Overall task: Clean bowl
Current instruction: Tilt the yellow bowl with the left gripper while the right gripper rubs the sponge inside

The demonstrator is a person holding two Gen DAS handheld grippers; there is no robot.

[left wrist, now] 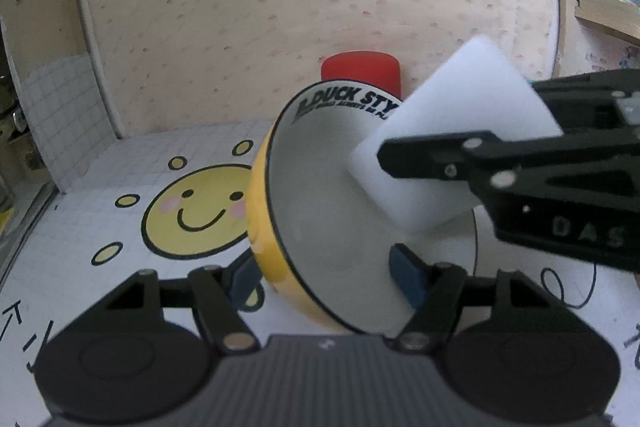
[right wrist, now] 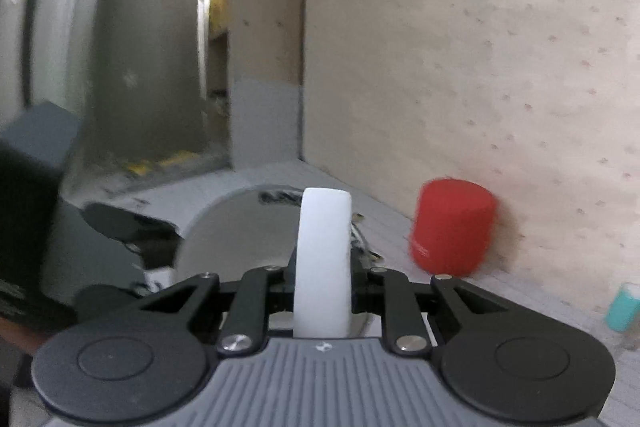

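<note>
A yellow bowl (left wrist: 320,211) with a white inside and black lettering on its rim is tipped on its side above the table. My left gripper (left wrist: 324,279) is shut on its lower wall, one blue pad outside and one inside. My right gripper (left wrist: 404,163) comes in from the right, shut on a white sponge (left wrist: 460,131) whose front edge reaches into the bowl. In the right wrist view the sponge (right wrist: 323,259) stands edge-on between my right gripper (right wrist: 322,287), with the bowl's pale inside (right wrist: 236,231) just beyond. Whether the sponge touches the bowl's inside I cannot tell.
A red cylinder (left wrist: 360,71) (right wrist: 452,231) stands by the dotted wall behind the bowl. The table mat (left wrist: 120,163) carries a smiling sun drawing (left wrist: 196,211). A teal object (right wrist: 622,307) lies at the far right. A shelf (left wrist: 608,15) sits at the upper right.
</note>
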